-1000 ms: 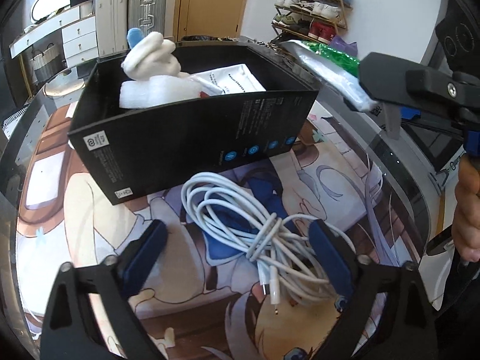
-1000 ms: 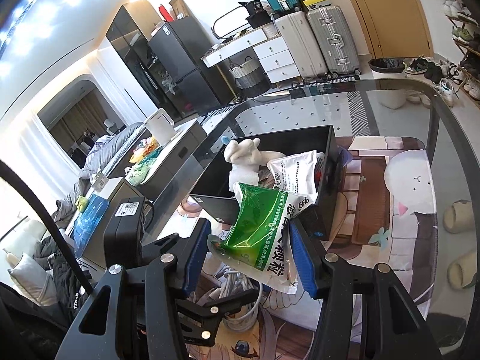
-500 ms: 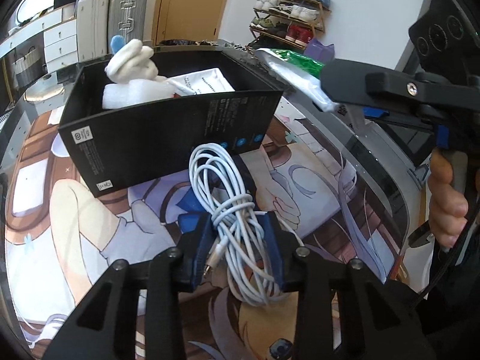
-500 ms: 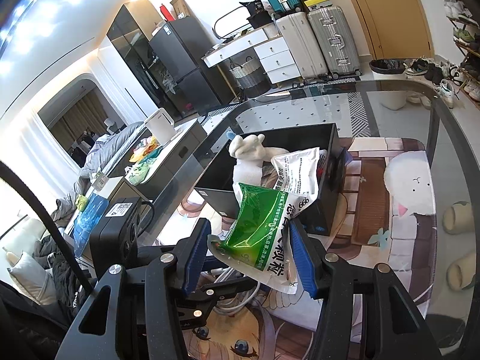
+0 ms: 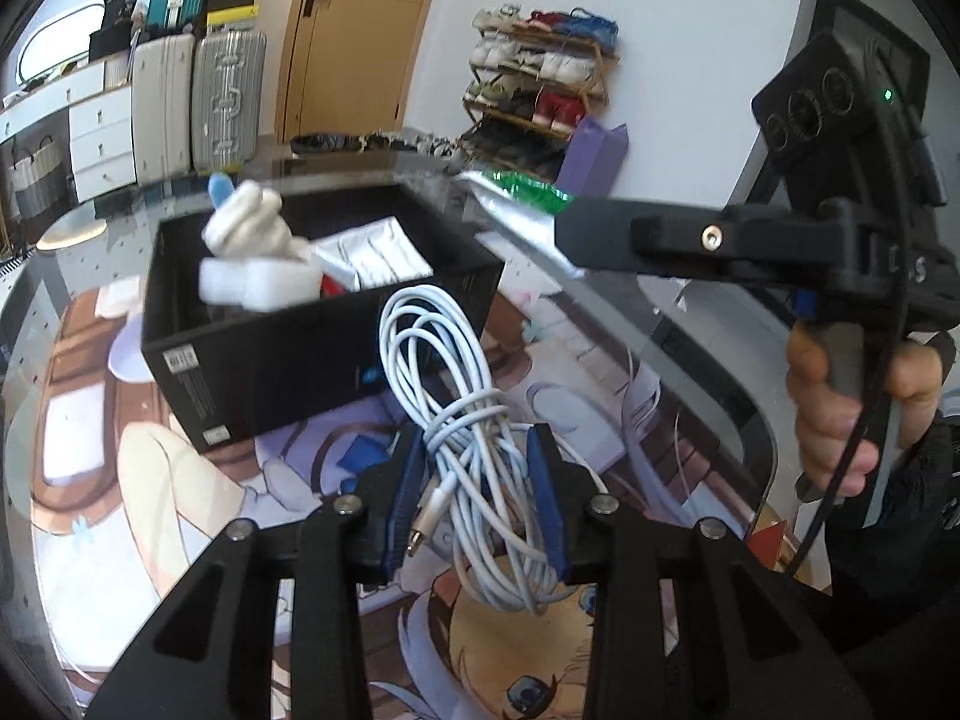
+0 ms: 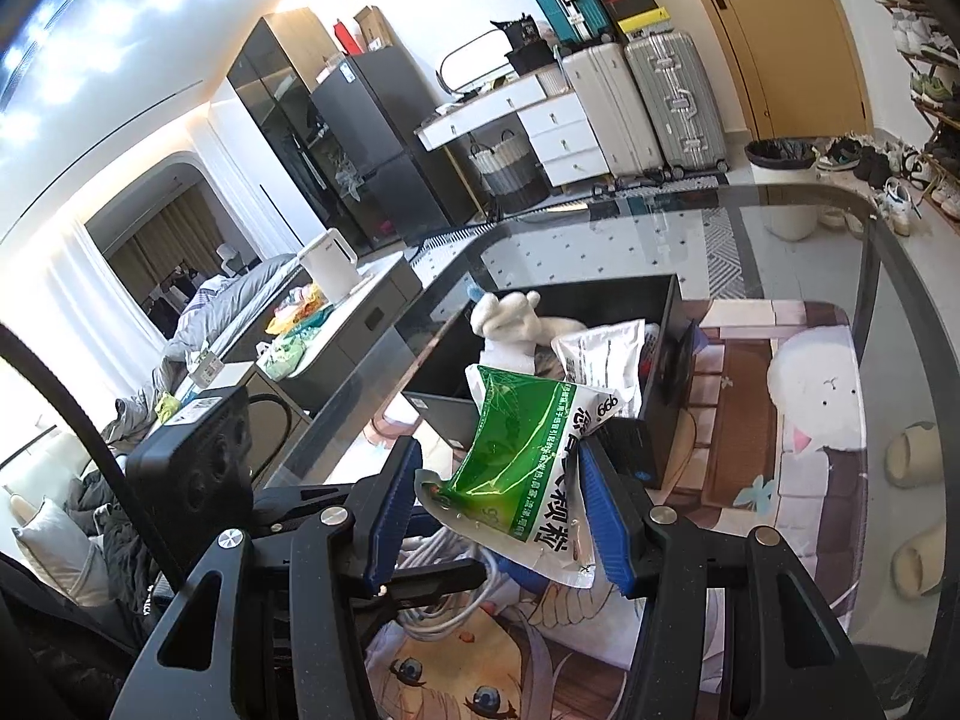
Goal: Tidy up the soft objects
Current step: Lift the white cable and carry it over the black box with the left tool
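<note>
A coiled white cable [image 5: 462, 420] is pinched between the blue pads of my left gripper [image 5: 477, 498], shut on it and lifted off the printed mat, just in front of the black box [image 5: 288, 360]. Inside the box sit a white plush toy [image 5: 252, 228] and a white packet [image 5: 372, 255]. My right gripper [image 6: 501, 516] is shut on a green and white pouch [image 6: 528, 456], held in the air near the black box [image 6: 654, 420]; the white plush toy [image 6: 510, 315] shows in it. In the left wrist view the right gripper's arm [image 5: 690, 240] reaches in from the right with the pouch [image 5: 516, 198].
A printed cartoon mat [image 5: 150, 480] covers the glass table [image 6: 798, 252], whose rounded edge runs close on the right. A person's hand [image 5: 852, 414] grips the right tool's handle. Suitcases [image 6: 660, 102], a dresser and a shoe rack [image 5: 540, 78] stand beyond the table.
My left gripper went from open around the cable to shut on it, then rose with the cable hanging in its pads. The right gripper and its pouch stayed put.
</note>
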`<state>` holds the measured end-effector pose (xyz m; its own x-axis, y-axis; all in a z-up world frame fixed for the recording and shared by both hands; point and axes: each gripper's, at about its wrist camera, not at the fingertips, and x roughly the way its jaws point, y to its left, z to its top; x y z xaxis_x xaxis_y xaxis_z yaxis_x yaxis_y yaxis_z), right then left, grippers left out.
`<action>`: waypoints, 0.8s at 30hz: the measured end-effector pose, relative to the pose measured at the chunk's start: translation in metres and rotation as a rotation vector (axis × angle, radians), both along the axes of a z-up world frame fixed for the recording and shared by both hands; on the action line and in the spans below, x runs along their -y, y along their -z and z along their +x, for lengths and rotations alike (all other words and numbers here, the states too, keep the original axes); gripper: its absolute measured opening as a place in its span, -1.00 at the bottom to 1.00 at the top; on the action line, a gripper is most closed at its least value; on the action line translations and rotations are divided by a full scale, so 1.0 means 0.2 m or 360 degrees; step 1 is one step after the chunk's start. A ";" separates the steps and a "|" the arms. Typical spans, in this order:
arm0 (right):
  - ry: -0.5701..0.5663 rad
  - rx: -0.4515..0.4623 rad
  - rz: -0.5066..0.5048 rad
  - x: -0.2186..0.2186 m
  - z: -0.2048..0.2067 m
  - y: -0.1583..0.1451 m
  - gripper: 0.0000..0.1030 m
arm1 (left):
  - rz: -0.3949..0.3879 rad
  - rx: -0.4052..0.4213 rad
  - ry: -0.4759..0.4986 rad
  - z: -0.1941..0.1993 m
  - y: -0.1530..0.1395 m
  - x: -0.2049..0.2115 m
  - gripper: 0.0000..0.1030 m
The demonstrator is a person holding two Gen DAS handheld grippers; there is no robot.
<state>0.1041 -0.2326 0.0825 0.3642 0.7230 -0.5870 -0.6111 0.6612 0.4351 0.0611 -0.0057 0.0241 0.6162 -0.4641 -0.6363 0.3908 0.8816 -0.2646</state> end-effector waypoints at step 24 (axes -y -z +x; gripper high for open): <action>0.0051 0.0104 0.0058 0.05 -0.01 -0.05 0.04 | -0.0018 0.0289 -0.0338 0.02 -0.24 -0.27 -0.35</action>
